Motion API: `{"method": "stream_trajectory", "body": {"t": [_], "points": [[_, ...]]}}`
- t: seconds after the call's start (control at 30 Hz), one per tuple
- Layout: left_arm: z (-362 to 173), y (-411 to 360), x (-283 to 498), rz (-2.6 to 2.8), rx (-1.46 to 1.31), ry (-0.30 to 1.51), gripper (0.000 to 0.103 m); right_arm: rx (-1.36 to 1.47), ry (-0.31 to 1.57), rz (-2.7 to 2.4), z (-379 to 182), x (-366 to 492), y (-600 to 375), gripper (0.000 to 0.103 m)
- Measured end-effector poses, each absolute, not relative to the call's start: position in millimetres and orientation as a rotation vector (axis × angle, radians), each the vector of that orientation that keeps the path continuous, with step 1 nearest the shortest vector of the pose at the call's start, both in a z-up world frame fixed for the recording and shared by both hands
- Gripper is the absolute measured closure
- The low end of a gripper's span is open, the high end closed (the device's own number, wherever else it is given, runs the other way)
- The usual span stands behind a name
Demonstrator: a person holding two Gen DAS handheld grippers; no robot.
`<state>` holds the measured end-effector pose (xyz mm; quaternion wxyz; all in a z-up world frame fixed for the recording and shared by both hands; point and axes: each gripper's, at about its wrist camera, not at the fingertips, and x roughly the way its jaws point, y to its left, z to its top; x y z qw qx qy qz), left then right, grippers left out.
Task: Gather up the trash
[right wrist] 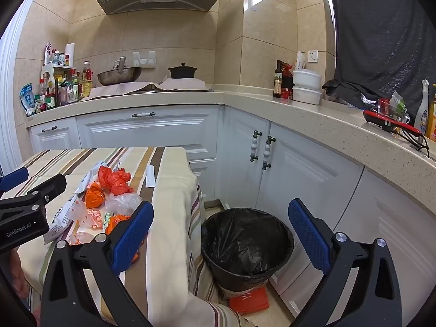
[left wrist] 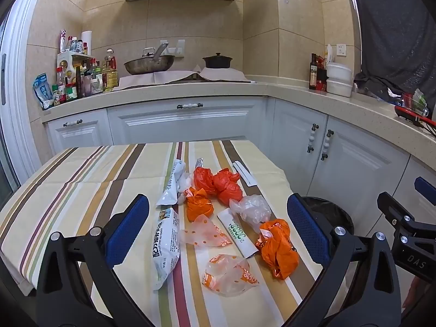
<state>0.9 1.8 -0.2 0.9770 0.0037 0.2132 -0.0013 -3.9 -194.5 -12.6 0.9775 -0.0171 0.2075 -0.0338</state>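
Note:
Trash lies spread on the striped tablecloth (left wrist: pixel 81 174): red-orange crumpled bags (left wrist: pixel 218 181), an orange wad (left wrist: pixel 199 203), another orange bag (left wrist: pixel 276 248), a clear bag (left wrist: pixel 252 209), clear orange-printed wrappers (left wrist: pixel 229 273), a white powder pouch (left wrist: pixel 164 245), a white sachet (left wrist: pixel 239 233) and a white-grey packet (left wrist: pixel 174 181). My left gripper (left wrist: pixel 218 231) hovers open above the pile, nothing between its blue pads. My right gripper (right wrist: pixel 220 234) is open over the table's right edge, above the black-lined bin (right wrist: pixel 246 242) on the floor. The pile also shows at left in the right wrist view as red-orange bags (right wrist: pixel 114 178).
White cabinets (right wrist: pixel 299 169) and a beige countertop (right wrist: pixel 313 114) wrap behind and to the right. A wok (left wrist: pixel 149 64), black pot (left wrist: pixel 217 60), bottles (left wrist: pixel 81 81) and white bowls (left wrist: pixel 339 79) stand on it. An orange box (right wrist: pixel 249 301) lies under the bin. A paper strip (left wrist: pixel 245 173) rests at the table's far right.

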Motion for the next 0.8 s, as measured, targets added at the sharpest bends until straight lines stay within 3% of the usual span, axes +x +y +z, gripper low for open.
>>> {"method": "stream_trajectory", "body": {"t": [0.8], "points": [[-4.0,4.7,-0.5,0.0,0.004,0.434,0.004,-0.034,0.418,-0.067,-11.4,-4.2,-193.9,0.006]]}}
